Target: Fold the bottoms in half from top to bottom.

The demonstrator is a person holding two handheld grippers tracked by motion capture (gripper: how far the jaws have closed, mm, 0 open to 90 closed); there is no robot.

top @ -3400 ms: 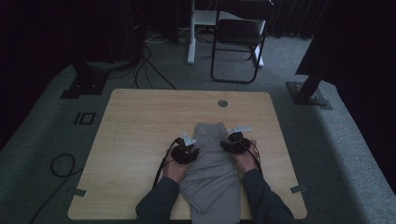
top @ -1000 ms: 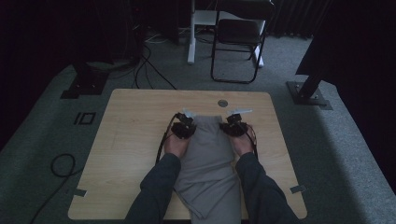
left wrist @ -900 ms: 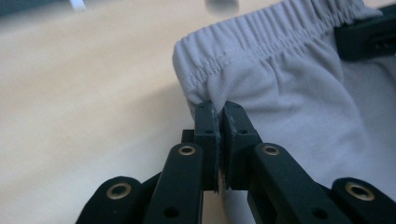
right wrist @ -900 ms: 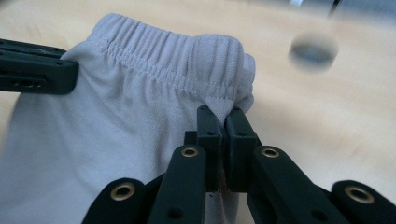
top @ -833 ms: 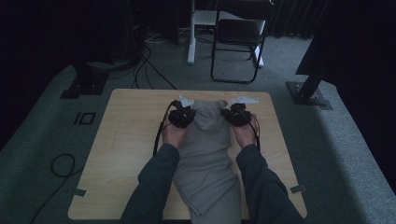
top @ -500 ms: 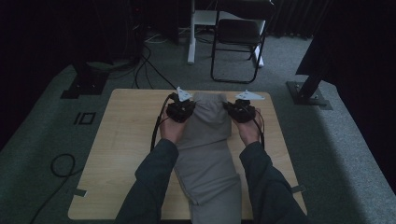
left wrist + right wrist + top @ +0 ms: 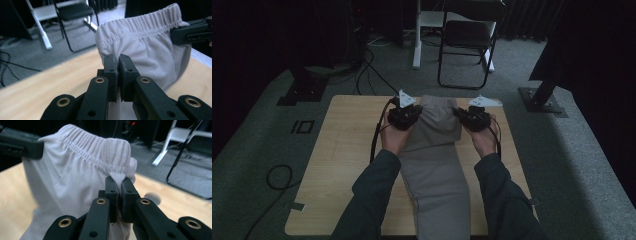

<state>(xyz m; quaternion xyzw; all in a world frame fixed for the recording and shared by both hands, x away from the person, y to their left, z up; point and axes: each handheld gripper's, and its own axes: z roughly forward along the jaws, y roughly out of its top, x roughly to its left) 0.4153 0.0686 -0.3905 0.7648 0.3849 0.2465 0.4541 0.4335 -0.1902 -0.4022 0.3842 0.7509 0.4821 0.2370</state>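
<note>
A pair of light grey trousers (image 7: 434, 165) lies lengthwise on the wooden table (image 7: 347, 165), its elastic waistband lifted above the far end. My left gripper (image 7: 408, 116) is shut on the waistband's left corner, and in the left gripper view the jaws (image 7: 117, 67) pinch the grey cloth (image 7: 147, 47). My right gripper (image 7: 468, 115) is shut on the right corner. The right gripper view has the gathered waistband (image 7: 95, 152) running out from the pinched jaws (image 7: 117, 186). The waistband hangs slack between the two grippers. The legs run off the table's near edge.
A black folding chair (image 7: 467, 40) and a white stand (image 7: 419, 30) are on the carpet beyond the table. Cables (image 7: 274, 175) lie on the floor at the left. A small round disc (image 7: 152, 196) sits on the table's far edge. A black stand base (image 7: 542, 102) is at the right.
Both grippers have risen and moved toward the far edge, pulling the waistband up and away from the person. The trousers now lie stretched out along the table.
</note>
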